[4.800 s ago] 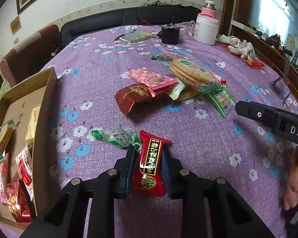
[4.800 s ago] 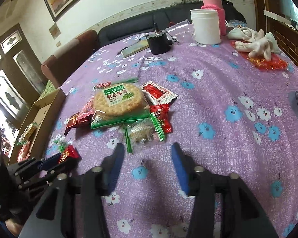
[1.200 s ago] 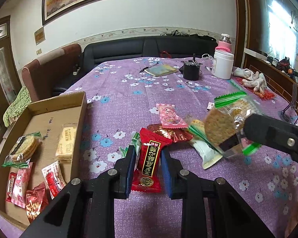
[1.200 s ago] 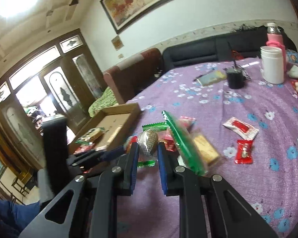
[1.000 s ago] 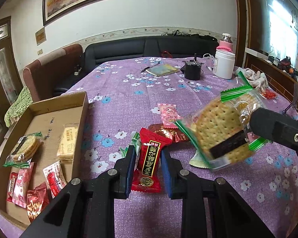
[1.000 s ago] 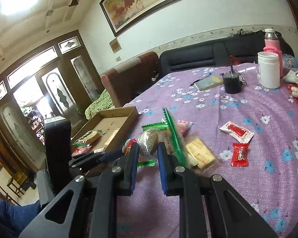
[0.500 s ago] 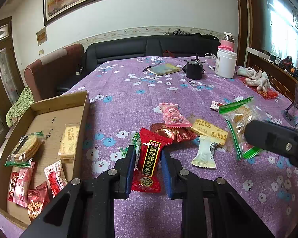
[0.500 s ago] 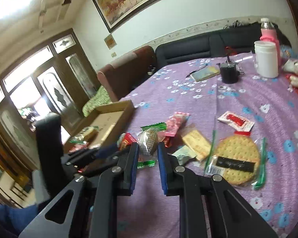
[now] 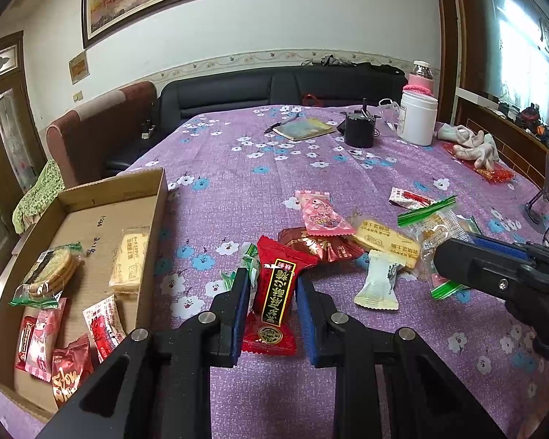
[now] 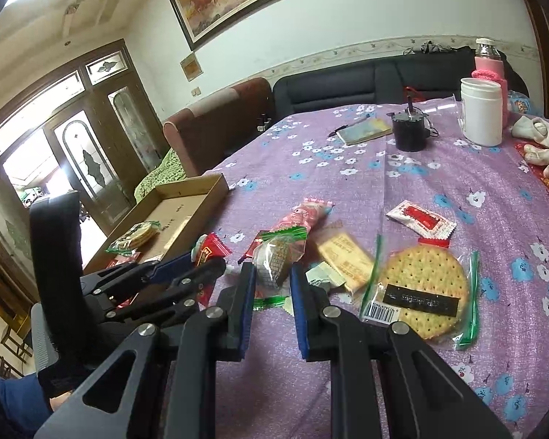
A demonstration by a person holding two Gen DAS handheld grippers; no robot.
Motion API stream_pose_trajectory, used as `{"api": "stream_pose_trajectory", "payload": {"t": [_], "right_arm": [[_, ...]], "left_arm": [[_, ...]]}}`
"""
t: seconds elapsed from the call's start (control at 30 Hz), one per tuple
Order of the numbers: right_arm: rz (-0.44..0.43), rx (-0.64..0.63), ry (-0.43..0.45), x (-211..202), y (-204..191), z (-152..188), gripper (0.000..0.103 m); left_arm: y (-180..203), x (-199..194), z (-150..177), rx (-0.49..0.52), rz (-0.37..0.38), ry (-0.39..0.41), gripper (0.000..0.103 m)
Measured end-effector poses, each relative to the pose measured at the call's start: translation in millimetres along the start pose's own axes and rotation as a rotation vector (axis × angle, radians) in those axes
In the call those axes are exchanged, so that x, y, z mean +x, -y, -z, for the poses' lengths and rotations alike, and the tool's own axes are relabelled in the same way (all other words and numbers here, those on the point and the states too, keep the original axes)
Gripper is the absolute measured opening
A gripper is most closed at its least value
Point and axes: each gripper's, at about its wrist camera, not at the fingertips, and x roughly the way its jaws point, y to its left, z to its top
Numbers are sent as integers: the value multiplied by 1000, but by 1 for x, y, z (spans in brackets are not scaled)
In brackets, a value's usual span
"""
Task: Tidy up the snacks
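Left gripper is clamped tight on a red candy packet with a black-and-gold label, its blue pads pressing both sides and the packet standing upright off the tablecloth. Over on the right gripper, the jaws are pinched on a clear, green-edged wrapper holding a small puffed-rice cake, lifted clear of the cloth. From the left wrist view, at one o'clock of the held candy lies a dark red foil packet, with a pink sachet overlapping its far edge and a yellow biscuit bar touching it at three o'clock. A pale green-white candy sits just below that bar. At nine o'clock, beside the table edge, the cardboard box already holds a round cracker pack, a yellow bar and several red packets at its near end. From the right wrist view, a big round cracker in a green-striped bag lies flat at three o'clock of the jaws, and a white-and-red sachet rests beyond it at one o'clock. Far back on the purple flowered tablecloth stand a white jar and a black cup, well apart from the snacks.
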Motion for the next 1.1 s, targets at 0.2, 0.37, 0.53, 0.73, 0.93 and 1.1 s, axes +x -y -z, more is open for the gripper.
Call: {"api": "stream_pose_trajectory", "payload": {"t": [0.2, 0.37, 0.53, 0.73, 0.93, 1.1], "right_arm": [[2, 0, 1, 0, -1, 0, 18], [1, -1, 0, 1, 0, 0, 18], [11, 10, 3, 2, 3, -1, 18], [29, 35, 17, -10, -2, -3, 19], [39, 42, 35, -24, -9, 3, 18], [43, 41, 30, -29, -14, 6, 19]], "left_arm": [[1, -2, 1, 6, -1, 7, 26], [2, -1, 0, 7, 4, 6, 26], [3, -3, 1, 7, 14, 10, 26], [3, -6, 0, 5, 37, 10, 26], [1, -10, -1, -1, 60, 16, 26], [1, -14, -1, 0, 68, 25, 26]]}}
